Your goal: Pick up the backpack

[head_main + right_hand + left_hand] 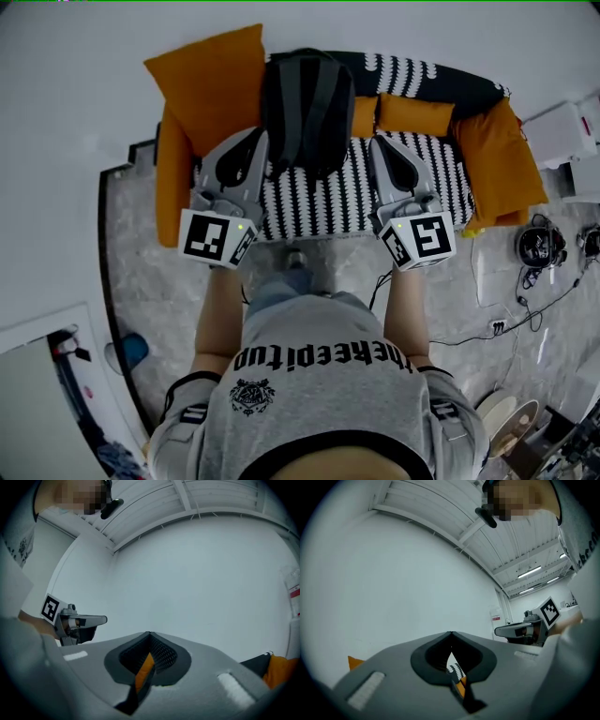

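A black backpack [307,108] stands upright against the back of a sofa [328,202] covered in black-and-white pattern. My left gripper [258,134] is held just left of the backpack's lower part, its tip close to the bag's side. It points level, with the jaws together and nothing between them. My right gripper [378,142] hovers over the seat to the right of the backpack, apart from it, also shut and empty. The left gripper view [451,633] and the right gripper view [149,633] show closed jaw tips against a white wall. The backpack is in neither.
Orange cushions lie at the sofa's left end [208,82], at its back [412,114] and at its right end [502,155]. White boxes [562,131], a dark headset-like device [540,246] and cables with a power strip [498,326] are on the floor at the right.
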A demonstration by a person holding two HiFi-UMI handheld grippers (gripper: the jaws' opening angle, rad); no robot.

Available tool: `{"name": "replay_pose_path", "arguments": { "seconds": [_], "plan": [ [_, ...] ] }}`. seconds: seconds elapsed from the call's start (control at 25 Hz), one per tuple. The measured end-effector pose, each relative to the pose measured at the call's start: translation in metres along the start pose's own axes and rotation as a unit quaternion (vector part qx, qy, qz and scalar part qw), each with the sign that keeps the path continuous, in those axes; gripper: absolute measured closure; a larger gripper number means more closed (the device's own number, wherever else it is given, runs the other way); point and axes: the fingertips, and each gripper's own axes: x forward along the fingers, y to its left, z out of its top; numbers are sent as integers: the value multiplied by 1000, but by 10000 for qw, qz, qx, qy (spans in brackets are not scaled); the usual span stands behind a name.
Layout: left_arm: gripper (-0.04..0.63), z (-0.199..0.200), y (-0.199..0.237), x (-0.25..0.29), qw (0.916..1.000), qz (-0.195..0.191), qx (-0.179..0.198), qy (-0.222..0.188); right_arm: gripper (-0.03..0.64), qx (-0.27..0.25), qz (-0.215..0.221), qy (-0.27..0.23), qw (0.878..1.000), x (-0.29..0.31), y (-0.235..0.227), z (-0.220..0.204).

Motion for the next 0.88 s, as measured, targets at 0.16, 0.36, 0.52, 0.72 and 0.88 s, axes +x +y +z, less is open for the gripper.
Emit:
{"name": "replay_pose_path", "arguments": {
  "seconds": [0.16, 0.36, 0.52, 0.72, 0.88],
  "plan": [
    [586, -7, 18, 10, 10000, -72, -11, 27, 615, 10, -75, 14, 10000, 19, -2, -4],
    [586, -14, 37, 22, 9998, -174, 7, 65, 615, 21, -172, 83, 9998, 40, -2, -11],
    [586, -21, 51, 28, 9996, -265, -46, 71, 615, 54, -269, 131, 9995, 51, -1, -17],
    [584, -36, 60, 37, 9990, -364, -225, 144, 615, 120, -366, 346, 9987, 58, -2, -33],
    [583, -44, 64, 45, 9984, -438, -308, 186, 615, 140, -423, 468, 9979, 63, -6, -40]
  ]
}}
